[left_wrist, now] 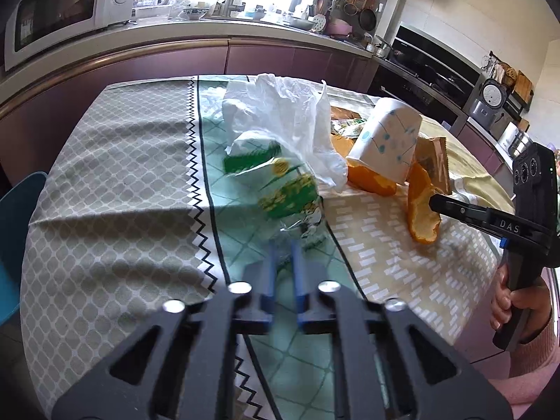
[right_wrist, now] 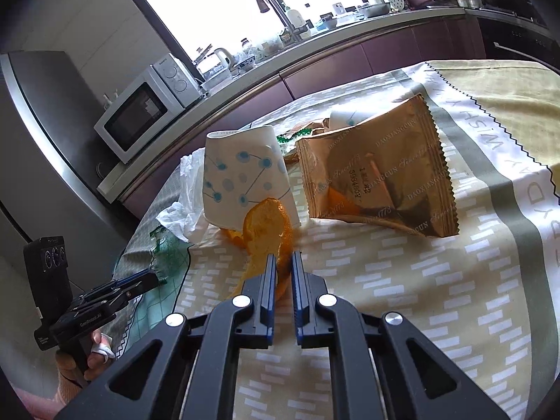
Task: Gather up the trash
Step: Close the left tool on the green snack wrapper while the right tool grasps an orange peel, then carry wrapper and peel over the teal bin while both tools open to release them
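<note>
My left gripper (left_wrist: 282, 245) is shut on the torn edge of a green and yellow snack wrapper (left_wrist: 285, 192) and holds it over the table; it also shows in the right wrist view (right_wrist: 154, 276). My right gripper (right_wrist: 281, 257) is shut on a strip of orange peel (right_wrist: 267, 231), raised off the cloth; it shows in the left wrist view (left_wrist: 432, 201) with the peel (left_wrist: 421, 210). A tipped paper cup (right_wrist: 241, 182) with blue dots, a gold foil wrapper (right_wrist: 378, 171) and a crumpled white plastic bag (left_wrist: 280, 112) lie beyond.
The table carries a patterned cloth (left_wrist: 115, 182). More orange peel (left_wrist: 371, 180) lies under the cup. A counter with a microwave (left_wrist: 59, 7) and a sink runs behind. A blue chair (left_wrist: 14, 231) stands at the left.
</note>
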A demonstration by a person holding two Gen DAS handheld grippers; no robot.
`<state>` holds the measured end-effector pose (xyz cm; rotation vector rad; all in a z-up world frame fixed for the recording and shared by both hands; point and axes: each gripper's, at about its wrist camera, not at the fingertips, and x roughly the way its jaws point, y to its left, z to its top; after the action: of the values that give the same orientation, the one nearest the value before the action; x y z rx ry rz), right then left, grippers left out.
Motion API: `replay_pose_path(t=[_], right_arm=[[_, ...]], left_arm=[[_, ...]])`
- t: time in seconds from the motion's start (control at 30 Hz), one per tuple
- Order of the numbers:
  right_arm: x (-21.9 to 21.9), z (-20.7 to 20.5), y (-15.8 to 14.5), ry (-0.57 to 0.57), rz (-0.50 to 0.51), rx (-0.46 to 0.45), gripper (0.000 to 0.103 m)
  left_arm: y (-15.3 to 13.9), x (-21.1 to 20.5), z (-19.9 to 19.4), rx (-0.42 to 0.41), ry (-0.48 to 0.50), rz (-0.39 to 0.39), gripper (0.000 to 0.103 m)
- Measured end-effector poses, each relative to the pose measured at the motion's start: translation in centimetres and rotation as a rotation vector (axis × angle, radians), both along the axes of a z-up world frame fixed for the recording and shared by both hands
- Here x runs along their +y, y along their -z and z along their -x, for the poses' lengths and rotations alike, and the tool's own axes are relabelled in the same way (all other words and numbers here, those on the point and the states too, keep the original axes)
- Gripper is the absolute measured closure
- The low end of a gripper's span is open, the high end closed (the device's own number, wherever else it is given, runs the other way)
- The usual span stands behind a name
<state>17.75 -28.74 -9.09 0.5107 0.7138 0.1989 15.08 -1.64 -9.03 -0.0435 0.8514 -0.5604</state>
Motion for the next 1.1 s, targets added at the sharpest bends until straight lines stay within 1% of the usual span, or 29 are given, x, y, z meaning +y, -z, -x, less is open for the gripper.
replay_pose_path(t=[0.03,0.13,0.5,0.67,0.8,0.97,1.1], right_arm=[[0.1,0.1,-0.1,-0.006,0.0,-0.004,0.095],[0.5,0.2,-0.6,-0.024,-0.002,-0.015,0.095],[2.7,-0.3,-1.5,-0.106,-0.018,-0.045,0.095],[3.7,-0.6,-2.2,-0.137,-0.031,-0.065,0.095],[5.1,-1.2,-3.0,-0.187,-0.055,-0.088,0.095],[8.5,-3.0,-4.5,-0.284,-0.069,-0.122,0.095],[12.4,-5.0,-6.0,-0.386,-0.06,-0.155,0.095]], left_arm=[[-0.1,0.1,0.2,-0.001,0.003,0.009,0.097],[-0.4,0.2,0.6,-0.019,0.001,-0.003,0.097],[-1.0,2.4,1.7,-0.019,-0.012,0.024,0.098],[-2.2,3.9,2.7,-0.048,-0.022,0.034,0.098],[-3.1,5.6,3.4,-0.076,-0.039,0.037,0.098],[-4.3,9.0,3.8,-0.111,-0.109,0.03,0.098],[-5.3,12.8,3.8,-0.136,-0.193,0.026,0.098]])
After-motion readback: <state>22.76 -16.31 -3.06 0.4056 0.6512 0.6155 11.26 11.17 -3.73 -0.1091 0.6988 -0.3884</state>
